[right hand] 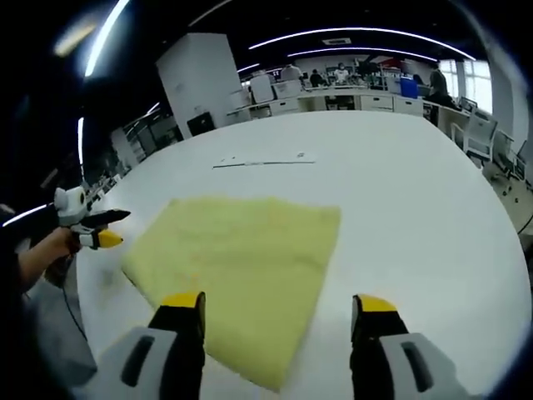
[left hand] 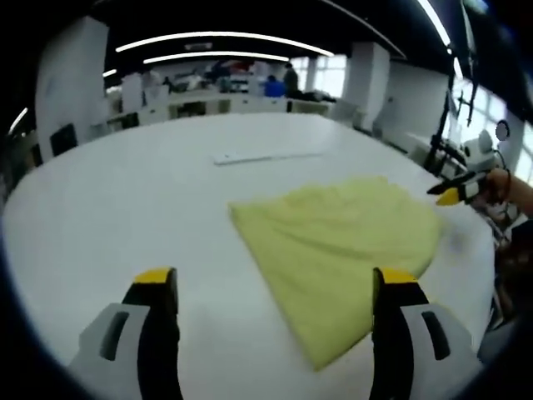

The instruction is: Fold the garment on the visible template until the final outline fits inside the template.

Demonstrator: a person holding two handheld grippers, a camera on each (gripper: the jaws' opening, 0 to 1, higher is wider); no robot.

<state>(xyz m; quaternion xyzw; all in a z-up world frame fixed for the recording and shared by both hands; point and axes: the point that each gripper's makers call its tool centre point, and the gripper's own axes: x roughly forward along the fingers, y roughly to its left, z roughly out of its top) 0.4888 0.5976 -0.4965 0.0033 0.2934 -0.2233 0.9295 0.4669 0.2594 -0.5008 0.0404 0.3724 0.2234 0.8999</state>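
In the left gripper view the left gripper stands with its yellow-tipped black jaws wide apart and nothing between them, above the white table. The right jaw overlaps the near edge of the yellow garment, a soft, matte cloth folded flat into a rough wedge with one rounded side, lying right of centre on the table. In the right gripper view the right gripper is likewise spread wide and holds nothing; the garment lies under and ahead of its left jaw. Beyond the cloth a thin pale strip lies flat on the smooth tabletop. Around the table is an open office with white desks, a white pillar and long ceiling light bars.
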